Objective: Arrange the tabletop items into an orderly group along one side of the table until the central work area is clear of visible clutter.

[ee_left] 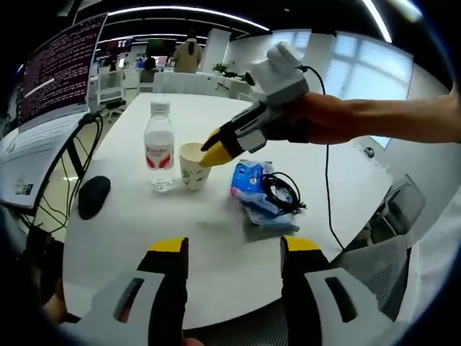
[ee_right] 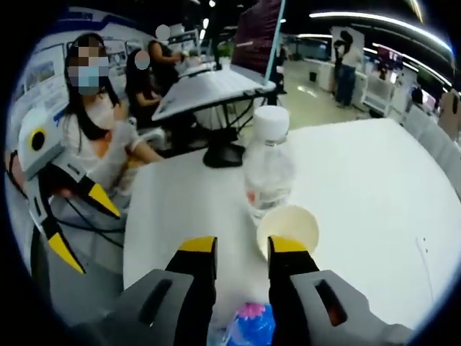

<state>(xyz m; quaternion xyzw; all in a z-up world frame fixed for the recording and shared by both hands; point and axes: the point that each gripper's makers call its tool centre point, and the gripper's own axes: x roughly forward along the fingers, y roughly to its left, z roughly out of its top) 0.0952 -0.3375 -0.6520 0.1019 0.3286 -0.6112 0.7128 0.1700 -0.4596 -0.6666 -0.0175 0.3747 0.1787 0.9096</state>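
right tool: tips spread, right at the paper cup rim, not pinching it
left tool: spread wide, hanging back from everything
cup: touching the water bottle
blue packet: cable on top, beside cup
mouse: near counter edge

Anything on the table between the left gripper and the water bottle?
No. In the left gripper view, only bare white table lies between the left gripper and the water bottle; the mouse sits off to the side.
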